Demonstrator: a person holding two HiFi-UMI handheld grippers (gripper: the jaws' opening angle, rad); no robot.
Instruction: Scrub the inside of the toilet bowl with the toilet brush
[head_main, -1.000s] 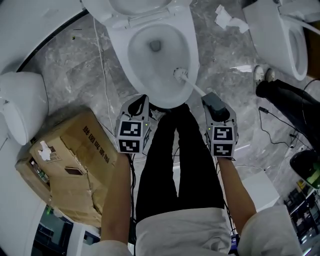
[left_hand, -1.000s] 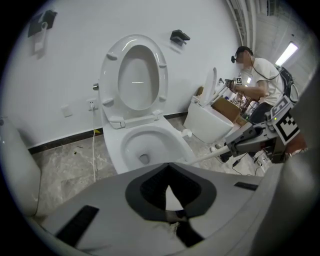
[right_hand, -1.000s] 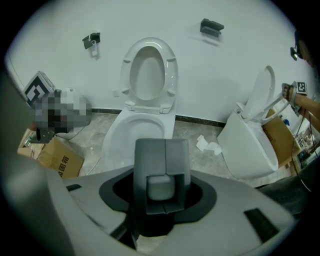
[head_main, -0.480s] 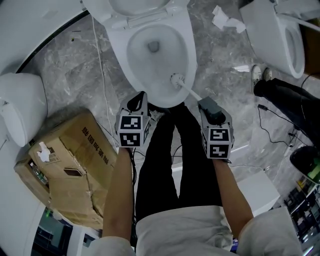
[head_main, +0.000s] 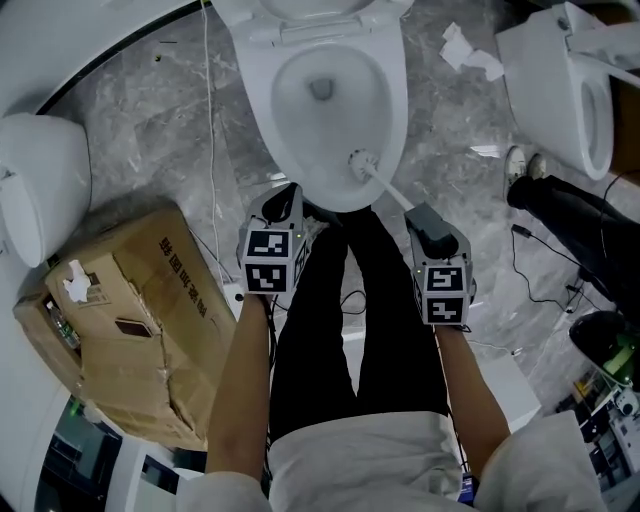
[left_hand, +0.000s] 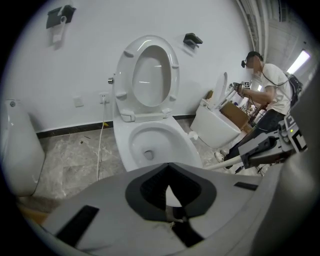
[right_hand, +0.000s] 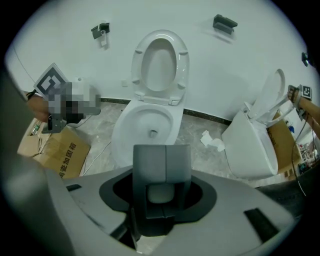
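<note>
Much of the white long-handled toilet brush (head_main: 380, 181) is lost to the right gripper (head_main: 420, 216) that carries it. In the right gripper view the grey jaws stand pressed together over the near rim of the white ceramic toilet bowl (head_main: 258, 95). Only a pale stub of handle shows pinched between them, and the bristles are hidden behind.

The left gripper view catches the handle coming in from the right of the bowl, but that gripper's own body covers the brush end. The head view cuts off the oval raised seat (left_hand: 147, 75) at the far side of the bowl. It is too coarse to tell whether the bristles press on the porcelain.

From above, the thin straight handle slants across the bowl's near-right rim. The small round bristle head (head_main: 356, 159) sits low on the inner wall, nearer and to the right of the dark drain hole (head_main: 321, 90).

The left gripper (head_main: 285, 198) hangs just at the bowl's near-left rim, its dark jaws meeting at the tips with nothing between them.

A brown cardboard box (head_main: 130, 320) lies left of the bowl on the grey marble floor (head_main: 150, 130). A crumpled white tissue (head_main: 470, 50) lies to the bowl's right. Beyond it a second white toilet (head_main: 560, 90) is clipped by the frame.
</note>
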